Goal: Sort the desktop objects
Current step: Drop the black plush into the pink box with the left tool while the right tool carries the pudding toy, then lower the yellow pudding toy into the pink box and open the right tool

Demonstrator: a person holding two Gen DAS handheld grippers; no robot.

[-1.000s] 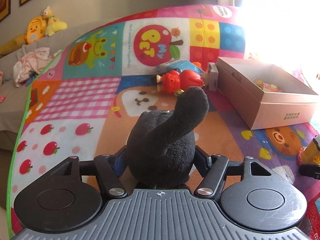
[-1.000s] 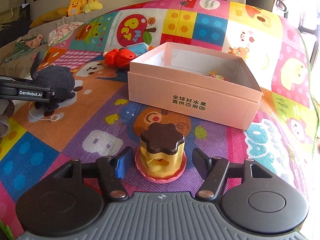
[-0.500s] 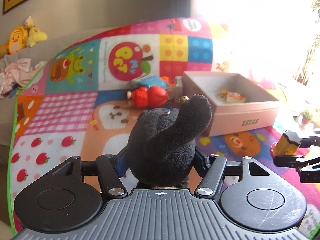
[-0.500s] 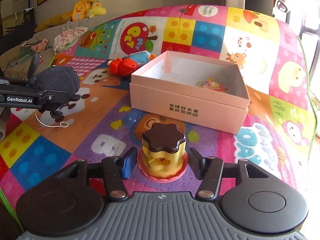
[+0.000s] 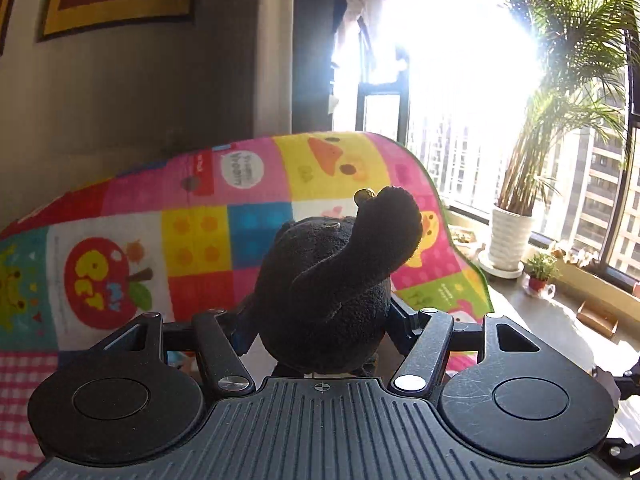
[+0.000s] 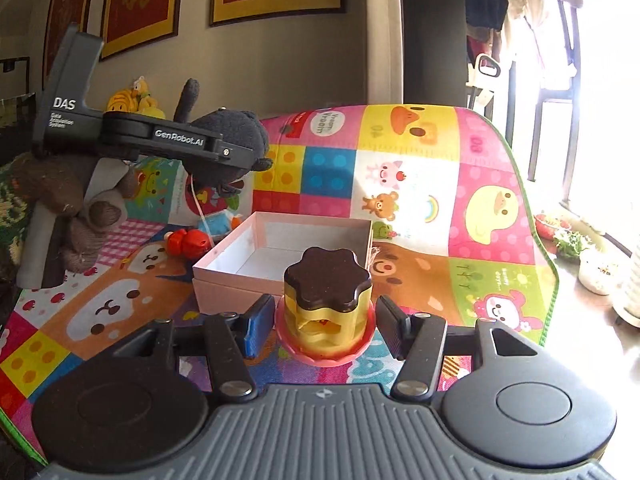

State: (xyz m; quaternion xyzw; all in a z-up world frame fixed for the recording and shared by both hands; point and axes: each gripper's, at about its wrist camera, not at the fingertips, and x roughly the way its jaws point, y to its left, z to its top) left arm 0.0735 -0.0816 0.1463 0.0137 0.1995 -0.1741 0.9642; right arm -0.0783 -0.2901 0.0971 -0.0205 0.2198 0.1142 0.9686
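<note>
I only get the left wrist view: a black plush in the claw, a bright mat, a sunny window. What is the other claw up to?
Observer: The right claw grips a yellow pudding toy with a brown lid.
Operator: Is there somewhere to put these things?
Observer: An open pink box stands on the mat, just beyond the pudding toy.
Operator: Anything else lying about?
Observer: A red toy lies on the mat, left of the box.
</note>
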